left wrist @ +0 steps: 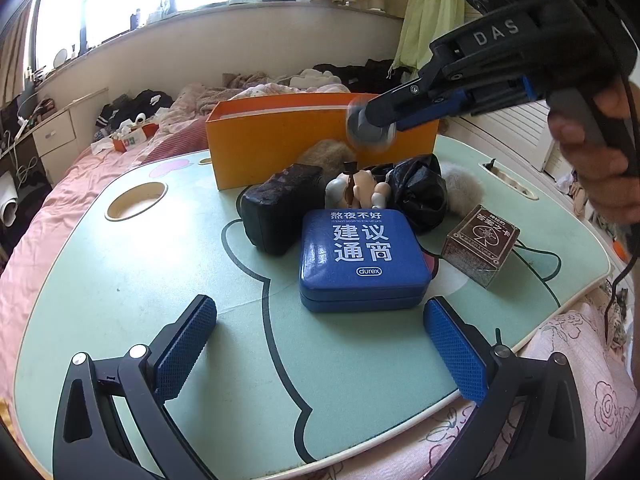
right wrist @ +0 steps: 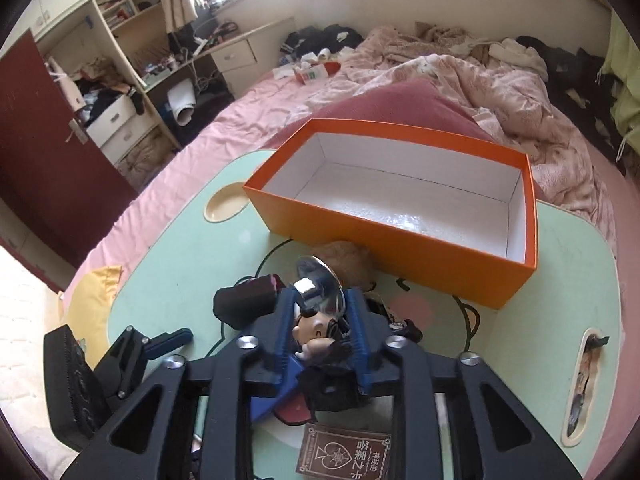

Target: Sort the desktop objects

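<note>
While the left gripper [left wrist: 320,336] sits low at the bottom of the left wrist view with its jaws spread wide and nothing between them, its blue pads [left wrist: 186,344] stand on either side of bare green lap table [left wrist: 120,280], just short of the blue Durex tin [left wrist: 362,258] at the centre of the frame. The right gripper [left wrist: 370,122] reaches in from the upper right of that view, held by a hand [left wrist: 592,156], and its jaws are clenched narrowly on a round silvery disc [left wrist: 371,126], blurred there, in front of the orange box [left wrist: 280,140].

From the right wrist view the disc [right wrist: 320,284] reads more clearly as a shiny, mirror-like round piece pinched between the right gripper's [right wrist: 320,300] blue fingers [right wrist: 358,332], at centre frame, above the clutter and just short of the box's near wall. Only this view looks down into the orange box [right wrist: 360,236]: its white inside is bare. It also shows a doll figure [right wrist: 316,330] directly beneath the fingers.

Only the left wrist view shows the full cluster: a black pouch [left wrist: 276,208] left of the tin, a black plastic bag [left wrist: 420,192] behind it, and a brown card box [left wrist: 480,246] at right; the right wrist view catches just that card box's [right wrist: 344,454] top at its lower edge
</note>
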Available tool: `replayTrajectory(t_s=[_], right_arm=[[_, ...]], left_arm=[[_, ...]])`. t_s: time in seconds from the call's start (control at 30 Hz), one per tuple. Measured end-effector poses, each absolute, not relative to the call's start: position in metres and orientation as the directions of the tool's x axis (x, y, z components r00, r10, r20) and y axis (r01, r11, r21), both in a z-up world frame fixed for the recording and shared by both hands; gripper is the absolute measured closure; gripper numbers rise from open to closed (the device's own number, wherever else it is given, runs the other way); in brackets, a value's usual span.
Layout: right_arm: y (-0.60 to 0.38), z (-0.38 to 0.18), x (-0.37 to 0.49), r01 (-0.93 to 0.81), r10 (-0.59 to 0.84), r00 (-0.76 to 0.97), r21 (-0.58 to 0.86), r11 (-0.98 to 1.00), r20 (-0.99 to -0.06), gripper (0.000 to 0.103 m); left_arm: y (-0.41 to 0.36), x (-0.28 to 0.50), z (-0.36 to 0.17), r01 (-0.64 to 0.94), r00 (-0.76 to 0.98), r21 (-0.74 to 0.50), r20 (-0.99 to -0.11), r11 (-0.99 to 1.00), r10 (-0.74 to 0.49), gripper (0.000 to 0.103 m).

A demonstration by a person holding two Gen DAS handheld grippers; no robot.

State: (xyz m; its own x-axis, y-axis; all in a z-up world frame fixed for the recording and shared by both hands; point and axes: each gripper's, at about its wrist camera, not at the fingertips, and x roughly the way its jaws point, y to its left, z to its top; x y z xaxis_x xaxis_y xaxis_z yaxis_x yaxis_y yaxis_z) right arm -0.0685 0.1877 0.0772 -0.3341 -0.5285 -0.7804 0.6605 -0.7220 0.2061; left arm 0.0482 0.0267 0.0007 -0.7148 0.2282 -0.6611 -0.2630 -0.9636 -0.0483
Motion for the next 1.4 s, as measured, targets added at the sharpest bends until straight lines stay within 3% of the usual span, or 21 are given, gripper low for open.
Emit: replayTrajectory(t_s=[0.07, 0.23, 0.4, 0.57, 0.63, 0.7, 0.77, 1.03, 1.2, 1.4], right_arm=[[0.197, 0.081, -0.062, 0.649, -0.548, -0.388, 0.202, -0.733, -0.741, 0.045], [0.236, 0.078, -0.016, 0.640, -0.583, -0.469, 0.200, -0.742, -0.663, 0.043], [0.258, 0.052, 0.031, 0.598, -0.444, -0.559, 0.031, -0.801, -0.700, 0.038], [0.262, 0.027, 0.047, 0.592, -0.393, -0.556, -0.016, -0.806, -0.732, 0.032], [0.259, 0.016, 0.046, 0.578, -0.370, -0.583, -0.050, -0.815, -0.723, 0.023], [0.258, 0.010, 0.044, 0.563, -0.374, -0.599, -0.040, -0.826, -0.708, 0.007], [0.257, 0.008, 0.042, 0.557, -0.373, -0.608, -0.042, -0.829, -0.701, 0.004], [0.258, 0.007, 0.040, 0.562, -0.377, -0.605, -0.040, -0.826, -0.701, 0.001], [0.258, 0.007, 0.040, 0.562, -0.378, -0.604, -0.039, -0.826, -0.702, 0.001], [0.258, 0.007, 0.039, 0.562, -0.378, -0.605, -0.039, -0.826, -0.701, 0.001]], left_arm=[[0.027, 0.048, 0.001, -0.263, -0.715, -0.048, -0.661, -0.964, 0.228, 0.000], [0.027, 0.048, 0.001, -0.262, -0.715, -0.048, -0.661, -0.964, 0.227, 0.000], [0.027, 0.049, 0.001, -0.262, -0.715, -0.048, -0.661, -0.964, 0.227, 0.000], [0.027, 0.049, 0.001, -0.260, -0.716, -0.047, -0.661, -0.964, 0.225, 0.000], [0.027, 0.049, 0.001, -0.260, -0.715, -0.046, -0.662, -0.964, 0.224, 0.000], [0.028, 0.049, 0.001, -0.258, -0.716, -0.046, -0.662, -0.965, 0.223, 0.000], [0.028, 0.049, 0.001, -0.257, -0.716, -0.046, -0.662, -0.965, 0.222, 0.000], [0.023, 0.053, 0.009, -0.214, -0.741, -0.051, -0.643, -0.976, 0.196, 0.000], [0.012, 0.040, 0.059, -0.220, -0.783, -0.093, -0.577, -0.971, 0.233, 0.000], [0.025, -0.046, 0.103, -0.209, -0.692, -0.233, -0.651, -0.950, 0.312, 0.011]])
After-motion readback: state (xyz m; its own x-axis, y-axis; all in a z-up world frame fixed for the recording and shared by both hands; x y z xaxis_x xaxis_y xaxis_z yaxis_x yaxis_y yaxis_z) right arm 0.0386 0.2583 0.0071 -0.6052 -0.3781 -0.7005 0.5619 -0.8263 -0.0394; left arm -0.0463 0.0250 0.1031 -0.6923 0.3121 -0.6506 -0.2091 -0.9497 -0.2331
